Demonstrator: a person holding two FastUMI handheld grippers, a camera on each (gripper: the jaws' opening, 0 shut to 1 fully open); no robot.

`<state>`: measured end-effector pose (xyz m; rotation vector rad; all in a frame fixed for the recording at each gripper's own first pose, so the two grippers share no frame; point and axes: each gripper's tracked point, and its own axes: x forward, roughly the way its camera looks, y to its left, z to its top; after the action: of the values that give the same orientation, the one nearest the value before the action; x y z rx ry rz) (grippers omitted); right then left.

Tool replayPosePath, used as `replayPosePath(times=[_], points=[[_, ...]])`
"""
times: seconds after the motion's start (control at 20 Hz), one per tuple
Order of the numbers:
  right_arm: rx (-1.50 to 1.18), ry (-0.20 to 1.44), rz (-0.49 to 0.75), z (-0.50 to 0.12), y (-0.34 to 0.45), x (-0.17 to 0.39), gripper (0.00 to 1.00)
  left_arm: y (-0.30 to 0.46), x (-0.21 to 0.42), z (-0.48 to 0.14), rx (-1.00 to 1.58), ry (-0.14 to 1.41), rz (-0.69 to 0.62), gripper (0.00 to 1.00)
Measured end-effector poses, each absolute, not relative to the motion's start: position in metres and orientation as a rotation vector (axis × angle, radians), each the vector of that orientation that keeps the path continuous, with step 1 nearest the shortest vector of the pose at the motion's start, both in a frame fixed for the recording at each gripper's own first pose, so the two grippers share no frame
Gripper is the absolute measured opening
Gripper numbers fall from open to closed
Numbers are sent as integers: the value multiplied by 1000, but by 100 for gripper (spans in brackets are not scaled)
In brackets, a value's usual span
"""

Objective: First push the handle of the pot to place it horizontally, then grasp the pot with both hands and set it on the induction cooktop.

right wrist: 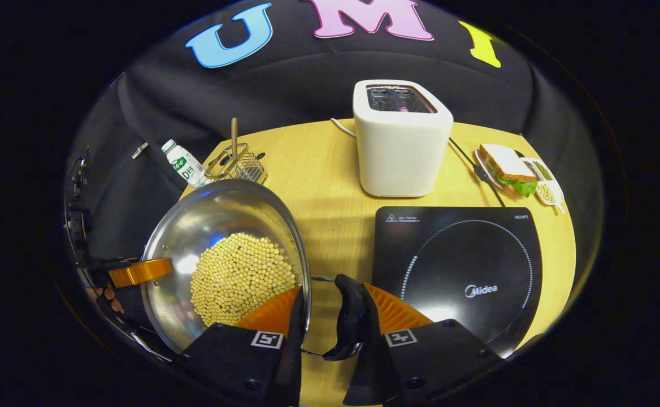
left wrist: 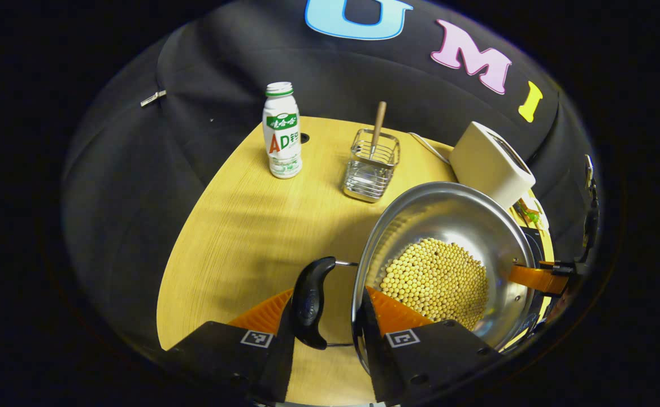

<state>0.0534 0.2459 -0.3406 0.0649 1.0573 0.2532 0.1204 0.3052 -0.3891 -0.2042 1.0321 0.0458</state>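
A steel pot (left wrist: 448,220) holding soybeans (left wrist: 434,280) sits between my two grippers. My left gripper (left wrist: 327,316) straddles the near rim, one finger against the black side handle (left wrist: 310,299) and the other inside the pot wall. My right gripper (left wrist: 539,278) holds the far rim. In the right gripper view my right gripper (right wrist: 330,316) clamps the pot (right wrist: 217,215) the same way, with the other black handle (right wrist: 350,316) against one finger. My left gripper (right wrist: 138,271) grips the opposite rim. The black induction cooktop (right wrist: 460,265) lies just right of the pot.
A white toaster (right wrist: 400,141) stands behind the cooktop, its cord trailing on the wooden table (right wrist: 330,186). A sandwich plate (right wrist: 513,172) lies at the back right. A white bottle (left wrist: 282,133) and a wire basket (left wrist: 370,167) with a wooden utensil stand at the back left.
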Motion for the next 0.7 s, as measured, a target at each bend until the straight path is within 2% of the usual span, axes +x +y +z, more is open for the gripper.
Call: replayPosePath(times=[0.7], points=[[48, 999, 147, -273, 81, 52, 49, 318, 137, -403, -211, 1025, -94, 58]])
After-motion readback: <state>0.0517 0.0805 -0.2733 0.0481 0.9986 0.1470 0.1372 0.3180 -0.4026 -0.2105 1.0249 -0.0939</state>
